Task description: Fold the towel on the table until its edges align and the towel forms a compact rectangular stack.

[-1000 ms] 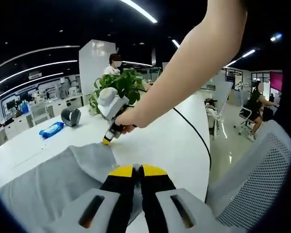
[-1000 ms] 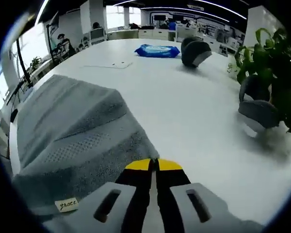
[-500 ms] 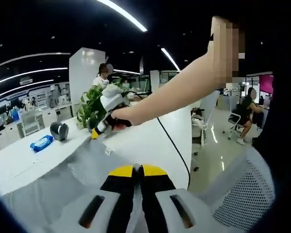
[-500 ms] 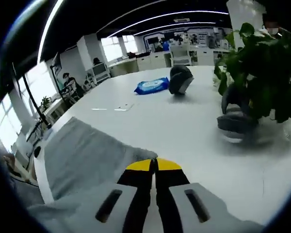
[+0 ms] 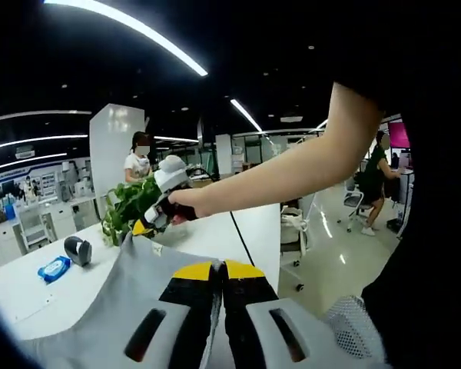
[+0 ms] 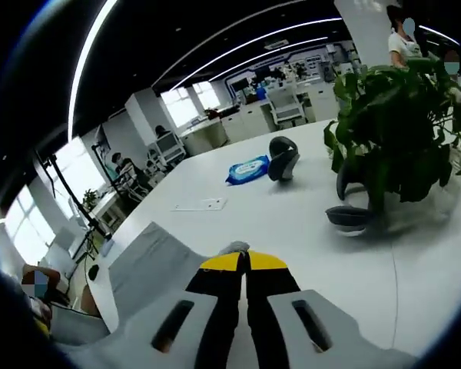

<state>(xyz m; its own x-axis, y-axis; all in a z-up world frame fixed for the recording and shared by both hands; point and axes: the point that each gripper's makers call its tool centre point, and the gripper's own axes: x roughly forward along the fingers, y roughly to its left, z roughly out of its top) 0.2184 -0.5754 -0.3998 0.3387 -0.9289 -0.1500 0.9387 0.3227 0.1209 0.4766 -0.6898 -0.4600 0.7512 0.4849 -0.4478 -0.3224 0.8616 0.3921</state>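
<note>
Both grippers have risen from the table (image 6: 307, 223) within the last second, lifting the towel's (image 5: 131, 284) near edge; left gripper (image 5: 217, 270) and right gripper (image 6: 243, 263) each seem clamped on cloth, jaws together; the fold-over toward the plant (image 6: 392, 146) has begun.

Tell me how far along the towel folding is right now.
Early to midway. Both grippers, left and right, have their jaws shut on the grey towel, lifted above the white table; the right gripper also shows in the left gripper view. Left: laying it over, aligning edges, making a compact stack.
</note>
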